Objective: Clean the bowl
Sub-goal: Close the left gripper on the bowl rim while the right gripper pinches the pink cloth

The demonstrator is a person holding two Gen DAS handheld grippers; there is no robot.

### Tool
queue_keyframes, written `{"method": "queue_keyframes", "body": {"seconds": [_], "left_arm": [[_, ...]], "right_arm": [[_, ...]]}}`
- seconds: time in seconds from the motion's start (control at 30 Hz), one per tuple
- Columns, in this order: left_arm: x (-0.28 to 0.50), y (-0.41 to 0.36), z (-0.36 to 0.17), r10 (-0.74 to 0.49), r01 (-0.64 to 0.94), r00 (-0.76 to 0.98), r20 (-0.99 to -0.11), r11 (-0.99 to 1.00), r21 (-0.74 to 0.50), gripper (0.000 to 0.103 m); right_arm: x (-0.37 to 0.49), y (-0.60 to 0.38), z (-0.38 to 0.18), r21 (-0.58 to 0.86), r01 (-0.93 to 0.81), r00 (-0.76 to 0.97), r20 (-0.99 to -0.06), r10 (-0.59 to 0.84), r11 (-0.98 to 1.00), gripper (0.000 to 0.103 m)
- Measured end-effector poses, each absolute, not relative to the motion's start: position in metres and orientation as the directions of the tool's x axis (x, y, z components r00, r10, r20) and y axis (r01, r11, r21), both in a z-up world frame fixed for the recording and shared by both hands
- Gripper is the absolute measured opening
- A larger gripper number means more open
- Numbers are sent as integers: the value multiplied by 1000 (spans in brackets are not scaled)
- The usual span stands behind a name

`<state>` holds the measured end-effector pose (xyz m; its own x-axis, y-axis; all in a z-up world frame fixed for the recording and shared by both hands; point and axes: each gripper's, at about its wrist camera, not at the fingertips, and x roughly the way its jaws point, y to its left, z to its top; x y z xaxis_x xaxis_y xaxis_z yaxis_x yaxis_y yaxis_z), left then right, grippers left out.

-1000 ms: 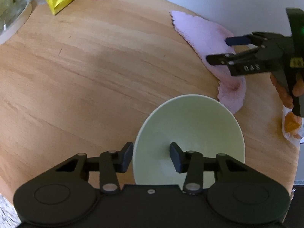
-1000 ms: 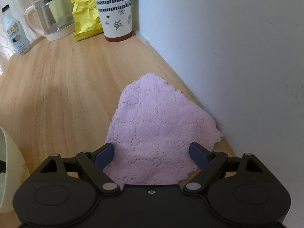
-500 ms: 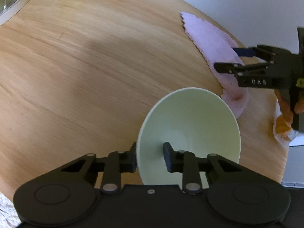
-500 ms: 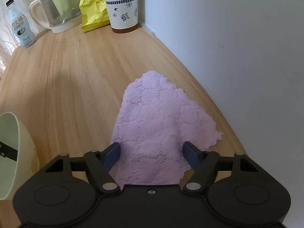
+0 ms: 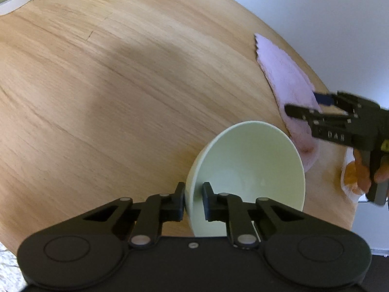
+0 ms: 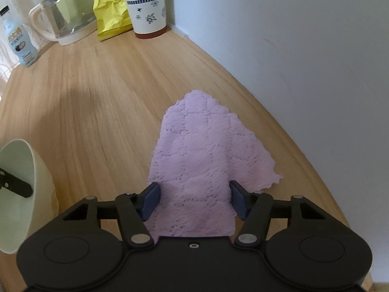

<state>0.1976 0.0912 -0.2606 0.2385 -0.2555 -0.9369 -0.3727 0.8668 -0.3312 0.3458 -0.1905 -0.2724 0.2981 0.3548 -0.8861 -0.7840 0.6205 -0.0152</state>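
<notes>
Wooden table [image 6: 102, 102] meets white wall [image 6: 291, 48].

Bowl [image 5: 250, 160]: pale green, plain. Cloth [image 6: 201, 170]: pink-lilac, quilted diamond pattern, scalloped edge. Table [image 6: 97, 97]: light wood grain. Cup [image 6: 145, 2]: white, navy bands and flower print, brown base. Bag [image 6: 109, 7]: yellow. Right gripper [image 6: 194, 198] pads: blue.

Surface: wooden table [image 6: 102, 112], pale grain.
Right edge, by wall: pink cloth [image 6: 201, 155] lying flat.
Far corner: patterned cup [image 6: 145, 2], yellow bag [image 6: 109, 7], glass jug [image 6: 65, 17], bottle [image 6: 19, 43].
</notes>
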Motion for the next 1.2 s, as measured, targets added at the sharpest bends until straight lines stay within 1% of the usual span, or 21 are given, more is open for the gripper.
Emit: {"method": "queue_keyframes", "body": {"seconds": [0.13,0.2,0.4,0.5,0.53,0.67,0.9,1.03,1.07,1.13,1.2], "left_arm": [[203,98,-263,-271,-371,241,-932,861,-347,14],[206,105,-266,-297,-385,236,-925,845,-370,17],[215,124,-269,-352,-387,279,-894,810,-440,19],[219,138,-272,-409,-376,300,-862,780,-501,24],[220,142,-273,-424,-377,307,-852,768,-518,24],[222,153,-273,-439,-389,337,-833,741,-548,27],[234,157,-261,-393,-304,325,-860,818,-488,27],[240,160,-260,-401,-284,306,-863,827,-485,26],[240,162,-259,-395,-285,300,-868,831,-477,25],[241,159,-258,-376,-276,291,-880,847,-453,17],[241,157,-259,-370,-267,288,-883,855,-445,17]], "right_arm": [[336,-197,-273,-15,-769,304,-888,345,639,61],[332,-200,-274,-15,-758,310,-888,339,652,61],[322,-206,-275,-11,-727,319,-891,323,687,61],[318,-207,-276,-9,-709,325,-892,315,705,61],[318,-207,-276,-9,-704,326,-892,313,710,61],[316,-207,-277,-9,-692,327,-896,302,722,62],[316,-203,-278,-8,-679,327,-898,293,734,62],[313,-204,-278,-11,-669,337,-896,290,743,62],[313,-204,-278,-11,-664,340,-895,289,747,62],[312,-204,-278,-10,-661,342,-894,289,751,62],[312,-204,-278,-8,-658,342,-894,289,753,62]]}}
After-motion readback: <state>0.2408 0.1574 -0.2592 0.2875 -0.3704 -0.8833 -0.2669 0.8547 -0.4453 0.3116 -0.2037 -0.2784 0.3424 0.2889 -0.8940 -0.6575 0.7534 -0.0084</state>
